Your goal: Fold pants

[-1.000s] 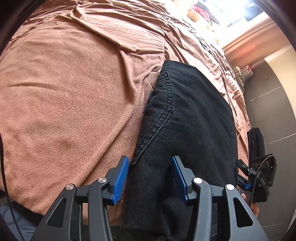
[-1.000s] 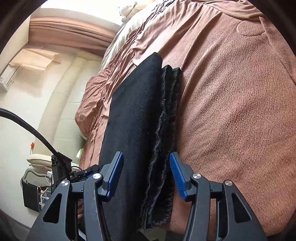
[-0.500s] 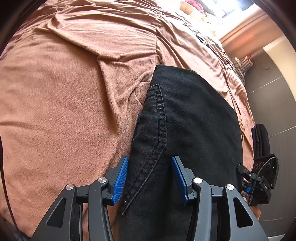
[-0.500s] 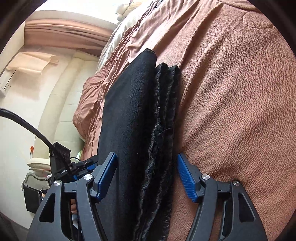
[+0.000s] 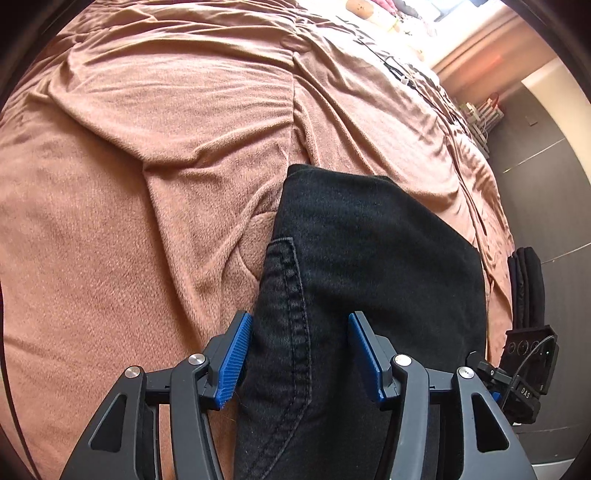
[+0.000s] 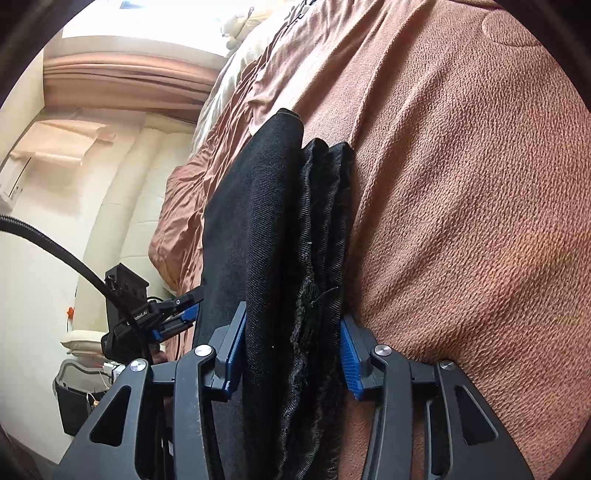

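The folded black pants [image 5: 376,266] lie on the brown bedspread [image 5: 155,192]. In the left wrist view my left gripper [image 5: 300,356] straddles their stitched seam edge near the bottom. Its jaws are opening, with the cloth between the blue pads [image 5: 236,354] but not squeezed. The right wrist view shows the stacked layers of the pants [image 6: 280,236] edge-on. My right gripper [image 6: 291,354] is closing on that stack, and both pads [image 6: 347,354] touch the cloth. Each gripper also shows in the other's view: the right gripper [image 5: 524,373] and the left gripper [image 6: 173,317].
The bedspread [image 6: 461,206] is wrinkled, with ridges left of the pants. A cream padded headboard [image 6: 122,206] and a black bin [image 6: 74,402] stand beyond the bed's edge. A dark wall [image 5: 543,192] runs along the bed's right side. Small items [image 5: 373,14] lie at the far end.
My left gripper slid along the pants, and their far edge now sits lower in its view; its jaws widened a little. The right gripper's jaws spread, then closed in on the folded stack.
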Motion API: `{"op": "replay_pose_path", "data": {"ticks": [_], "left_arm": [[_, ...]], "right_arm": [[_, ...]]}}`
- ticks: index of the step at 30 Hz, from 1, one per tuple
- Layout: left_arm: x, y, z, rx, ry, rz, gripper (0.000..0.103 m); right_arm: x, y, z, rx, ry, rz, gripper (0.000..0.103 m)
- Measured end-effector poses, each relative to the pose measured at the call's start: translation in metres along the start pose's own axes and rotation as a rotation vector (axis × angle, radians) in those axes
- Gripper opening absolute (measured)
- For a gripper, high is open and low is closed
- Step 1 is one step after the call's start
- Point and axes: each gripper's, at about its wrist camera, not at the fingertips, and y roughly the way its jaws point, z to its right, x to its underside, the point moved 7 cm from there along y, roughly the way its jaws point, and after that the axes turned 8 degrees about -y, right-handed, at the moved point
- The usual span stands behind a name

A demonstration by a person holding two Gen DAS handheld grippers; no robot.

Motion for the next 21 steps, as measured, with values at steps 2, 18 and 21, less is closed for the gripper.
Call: {"op": "replay_pose_path", "data": {"ticks": [2,18,21], "left_arm": [[-0.007,0.005,0.003,-0.004,0.005,-0.006,0.057],[-0.051,0.029,0.023,-0.013,0.017,-0.012,0.072],[-0.059,0.034,0.025,-0.007,-0.003,-0.003,0.073]], "right_arm": [[-0.003,0.001,0.002,0.012,-0.005,-0.002,0.040],[-0.014,-0.001,0.009,0.000,0.070,0.022,0.042],[-0.014,-0.002,0.017,-0.026,0.112,0.032,0.042]]}}
